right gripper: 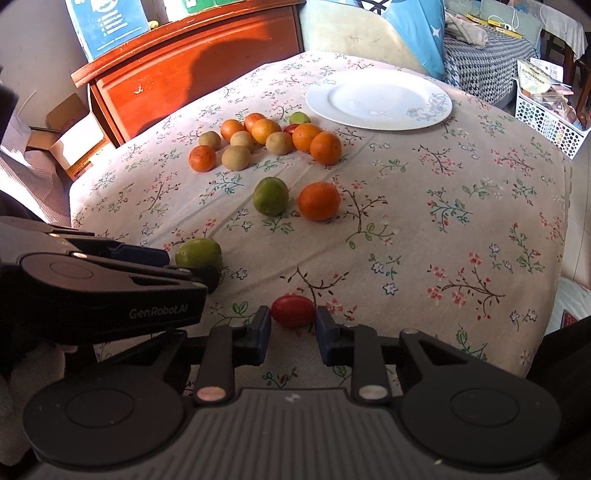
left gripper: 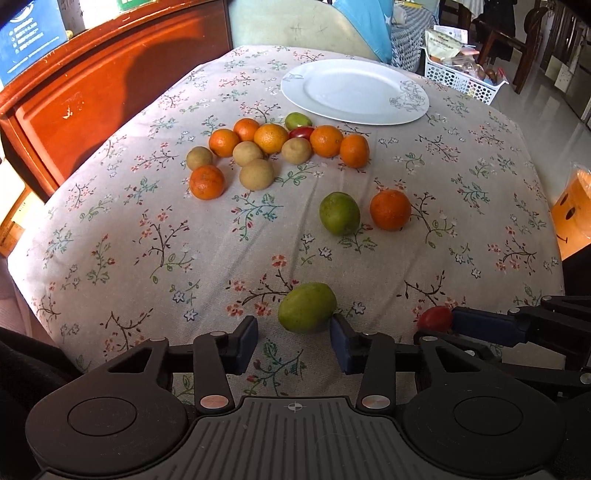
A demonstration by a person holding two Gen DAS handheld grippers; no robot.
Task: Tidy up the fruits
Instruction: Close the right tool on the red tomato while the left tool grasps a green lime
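My left gripper is open, its blue pads on either side of a green fruit lying on the tablecloth near the front edge. My right gripper is open around a small red tomato, also on the cloth. Each gripper shows in the other's view: the right one and the left one. A second green fruit and an orange lie mid-table. A cluster of oranges and tan round fruits lies further back. An empty white plate sits at the far side.
The floral-clothed table drops off at its front and right edges. A red wooden cabinet stands at the left. A white basket with packets sits beyond the table's far right. A chair back stands behind the plate.
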